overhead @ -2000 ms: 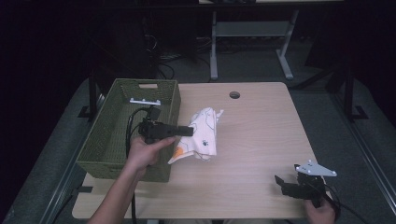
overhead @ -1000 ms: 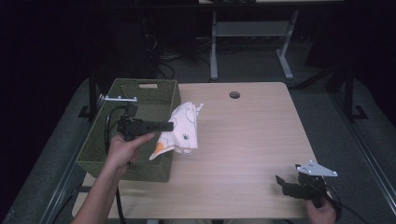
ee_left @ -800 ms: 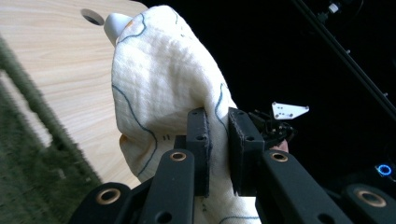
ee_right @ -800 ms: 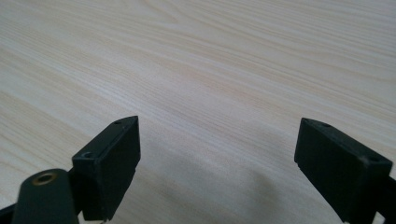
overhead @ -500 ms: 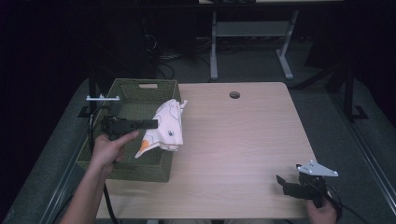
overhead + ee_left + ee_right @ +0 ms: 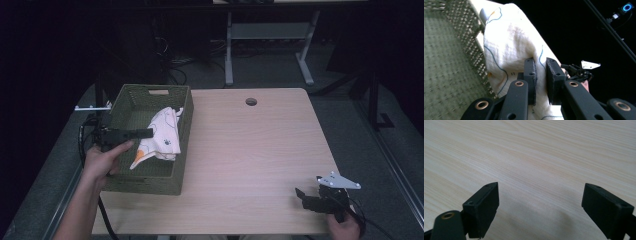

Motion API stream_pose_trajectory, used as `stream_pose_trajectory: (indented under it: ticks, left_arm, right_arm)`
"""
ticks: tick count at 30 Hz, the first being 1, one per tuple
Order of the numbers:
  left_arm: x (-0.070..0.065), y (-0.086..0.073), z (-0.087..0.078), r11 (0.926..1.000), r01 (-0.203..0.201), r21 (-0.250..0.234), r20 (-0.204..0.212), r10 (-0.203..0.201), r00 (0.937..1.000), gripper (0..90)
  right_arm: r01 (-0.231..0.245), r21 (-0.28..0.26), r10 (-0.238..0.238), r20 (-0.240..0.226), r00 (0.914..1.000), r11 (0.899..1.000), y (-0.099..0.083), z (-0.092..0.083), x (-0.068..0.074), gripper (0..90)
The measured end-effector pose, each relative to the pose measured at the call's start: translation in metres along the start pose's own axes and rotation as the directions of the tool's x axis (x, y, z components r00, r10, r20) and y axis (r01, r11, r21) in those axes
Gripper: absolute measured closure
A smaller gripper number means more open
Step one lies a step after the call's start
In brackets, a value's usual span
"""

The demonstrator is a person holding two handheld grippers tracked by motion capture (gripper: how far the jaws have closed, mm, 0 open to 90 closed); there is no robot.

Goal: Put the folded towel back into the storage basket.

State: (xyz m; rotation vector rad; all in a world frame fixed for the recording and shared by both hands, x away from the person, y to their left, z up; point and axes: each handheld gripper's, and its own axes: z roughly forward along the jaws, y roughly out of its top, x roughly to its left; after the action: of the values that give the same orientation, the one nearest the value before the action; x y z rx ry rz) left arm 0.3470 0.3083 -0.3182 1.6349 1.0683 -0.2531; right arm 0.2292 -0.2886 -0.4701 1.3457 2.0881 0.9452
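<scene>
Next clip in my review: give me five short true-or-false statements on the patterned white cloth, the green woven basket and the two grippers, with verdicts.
1. The left gripper is clamped on the patterned white cloth. True.
2. The cloth lies flat on the wooden table. False: it hangs over the green woven basket.
3. The right gripper has its jaws wide apart. True.
4. The right gripper holds a corner of the cloth. False: it holds nothing.
5. The basket sits at the table's right edge. False: left edge.
</scene>
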Motion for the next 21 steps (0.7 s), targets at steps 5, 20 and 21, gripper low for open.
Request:
stream_pose_trajectory:
  ticks: [5, 20, 21]
  left_arm:
    - [0.006, -0.002, -0.008, 1.0, 0.001, 0.008, -0.023, -0.001, 0.9997, 80.5]
    - [0.041, 0.003, -0.021, 0.9989, 0.024, 0.041, -0.085, -0.02, 0.9962, 80.0]
    - [0.041, 0.003, -0.021, 0.9989, 0.024, 0.041, -0.085, -0.02, 0.9962, 79.9]
  right_arm:
    - [-0.002, 0.0, 0.002, 0.0, 1.0, 1.0, 0.0, 0.0, 0.0, 13.9]
    - [-0.017, 0.014, 0.017, 0.011, 0.9998, 1.0, -0.001, 0.004, -0.001, 13.9]
    - [-0.017, 0.014, 0.017, 0.011, 0.9998, 1.0, -0.001, 0.004, -0.001, 13.9]
